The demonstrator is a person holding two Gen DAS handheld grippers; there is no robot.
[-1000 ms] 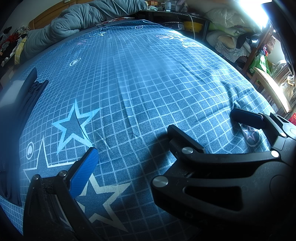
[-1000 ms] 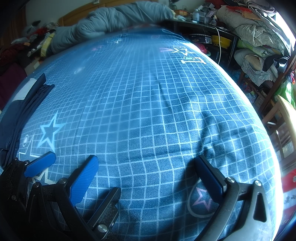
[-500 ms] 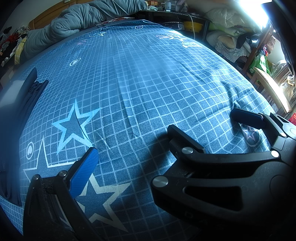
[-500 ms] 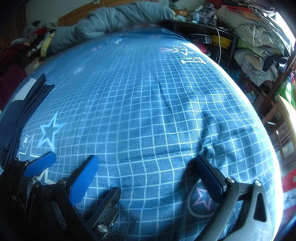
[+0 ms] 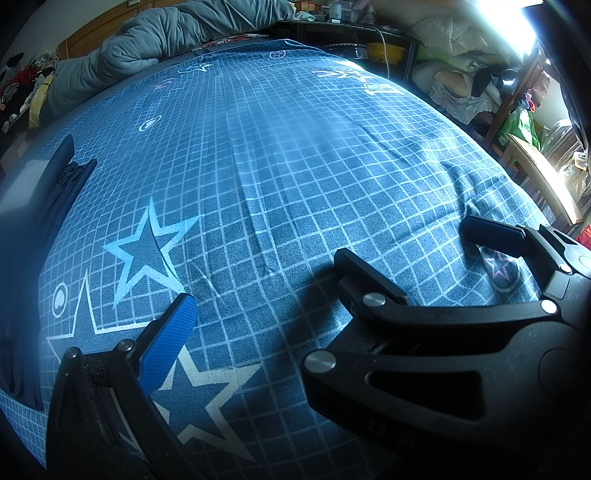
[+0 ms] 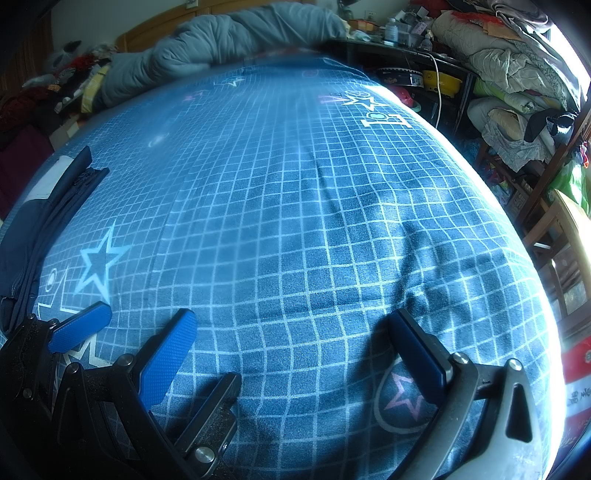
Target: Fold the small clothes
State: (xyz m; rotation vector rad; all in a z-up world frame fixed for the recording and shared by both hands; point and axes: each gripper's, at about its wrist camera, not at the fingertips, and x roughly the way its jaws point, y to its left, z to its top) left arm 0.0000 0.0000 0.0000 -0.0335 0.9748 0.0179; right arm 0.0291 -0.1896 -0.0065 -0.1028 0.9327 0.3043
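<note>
Navy clothing [image 5: 55, 192] is seen bunched along the far left edge of the bed, untouched, a pale patch showing beside it. Nothing has been moved in the last second: both tongs are held where they were, so folding is judged not yet begun, with the garment still to be fetched to the middle. The left gripper [image 5: 295, 299] is spread wide and nothing is held in it; the right gripper [image 6: 291, 354], just beside and partly across it, is likewise opened wide and empty. Both are kept low over the blue grid-and-star bedsheet [image 5: 295, 166], which is lightly creased. A grey duvet [image 5: 177, 33] is heaped at the far end; piled bedding [image 6: 517, 66] and a wooden chair [image 5: 535, 177] are seen at right.
</note>
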